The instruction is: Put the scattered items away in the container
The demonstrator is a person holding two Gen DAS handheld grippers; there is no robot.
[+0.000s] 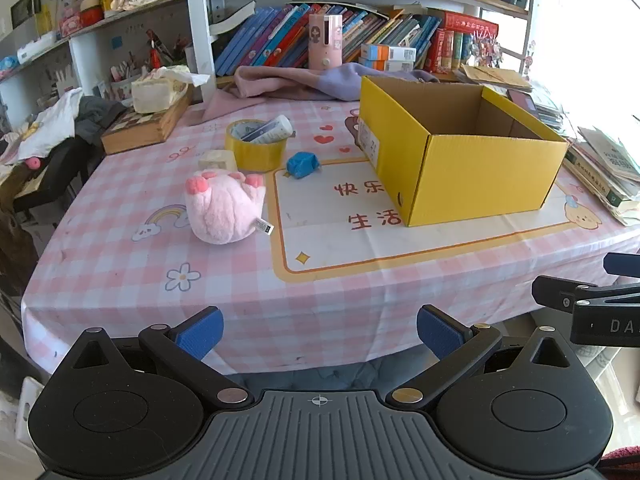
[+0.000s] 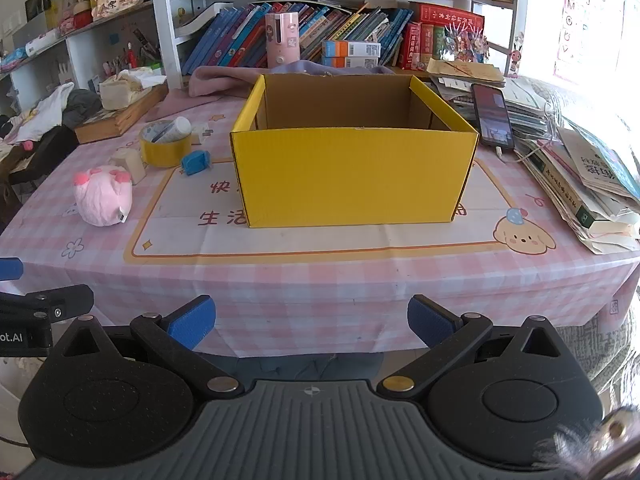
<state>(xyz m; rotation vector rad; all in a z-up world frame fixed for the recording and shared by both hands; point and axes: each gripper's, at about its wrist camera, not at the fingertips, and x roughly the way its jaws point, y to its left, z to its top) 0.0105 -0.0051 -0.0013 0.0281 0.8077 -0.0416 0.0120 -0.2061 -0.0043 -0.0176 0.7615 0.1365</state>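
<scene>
An open yellow cardboard box stands on the pink checked tablecloth; its inside looks bare. Left of it lie a pink plush toy, a small blue object, a cream block and a yellow tape roll with a white tube resting in it. My left gripper hangs open before the table's near edge, nothing between its blue pads. My right gripper is open too, facing the box, and shows at the far right of the left wrist view.
A wooden box with a tissue pack sits at the back left. Folded cloth lies behind the yellow box, bookshelves beyond it. Stacked books and papers and a phone crowd the table's right side.
</scene>
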